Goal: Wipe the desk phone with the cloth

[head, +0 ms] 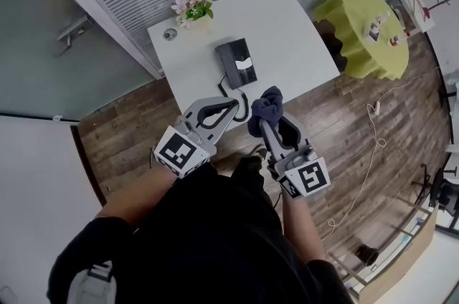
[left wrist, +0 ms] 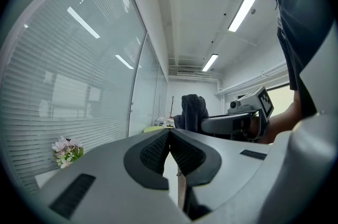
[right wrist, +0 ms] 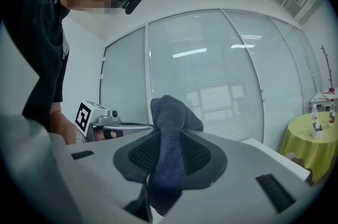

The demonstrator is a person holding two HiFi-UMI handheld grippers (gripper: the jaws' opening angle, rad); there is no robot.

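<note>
Desk phone [head: 237, 63] sits on white table [head: 294, 23], visible in head view only, apart from both grippers. Right gripper [right wrist: 169, 136] clamps dark blue cloth [head: 266, 107]; left gripper [left wrist: 169, 133] jaws pressed together, empty. Flowers [head: 192, 3] at table corner; wood floor [head: 129, 138].

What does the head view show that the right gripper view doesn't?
Head view only: the desk phone and potted flowers. Right gripper view only: the head-mounted camera and the tongs' mesh pads pressing the blue cloth. Both: that cloth clamped in the right gripper, the left gripper and the yellow table.
</note>
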